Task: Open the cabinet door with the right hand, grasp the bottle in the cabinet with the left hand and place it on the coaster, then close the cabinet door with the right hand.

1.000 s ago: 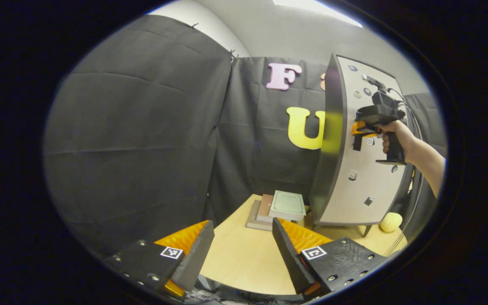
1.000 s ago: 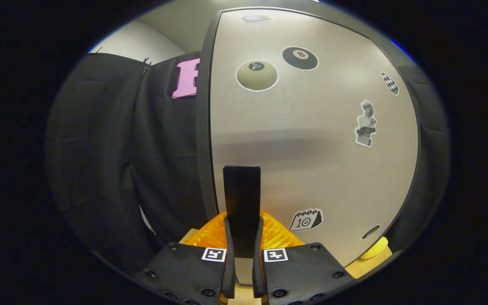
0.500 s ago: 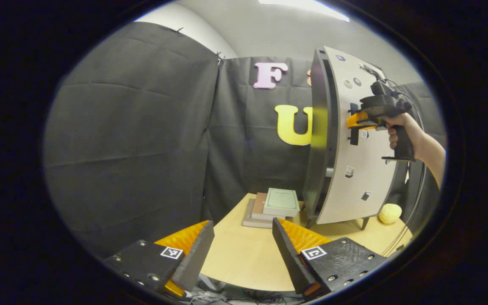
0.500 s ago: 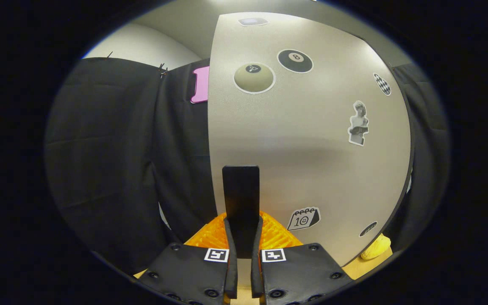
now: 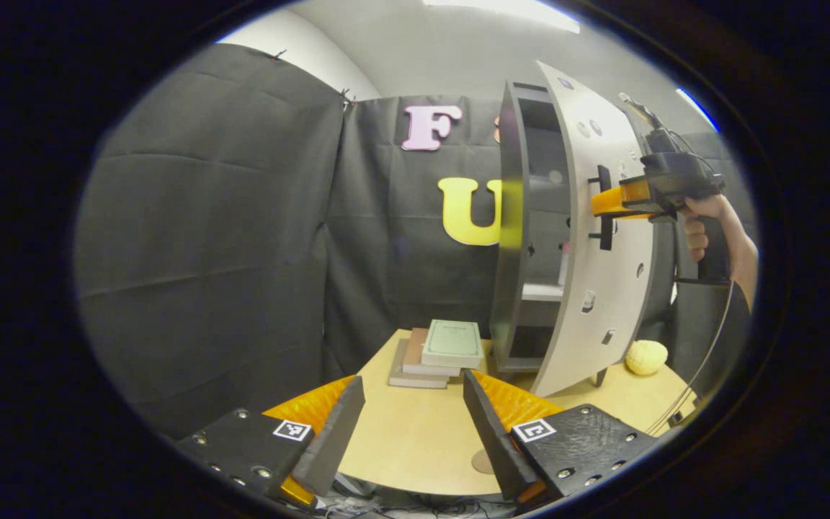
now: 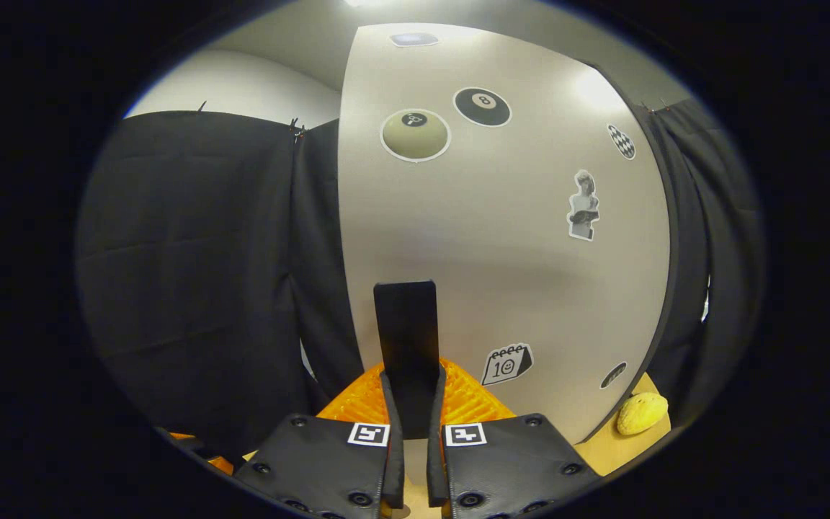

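The left gripper (image 5: 408, 425) hung wide open and empty at the frame's bottom over the surface (image 5: 415, 440), the coaster (image 5: 485, 461) just beside it. Farther, upper right, the right gripper (image 6: 413, 411) was clamped on the door's upright handle (image 6: 406, 346), the cabinet door (image 5: 588, 238) partly swung out. The bottle could not be made out inside the cabinet (image 5: 530, 231).

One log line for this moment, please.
phase: opening door | right gripper: shut on door handle | cabinet door: partly open | left gripper: open, over table
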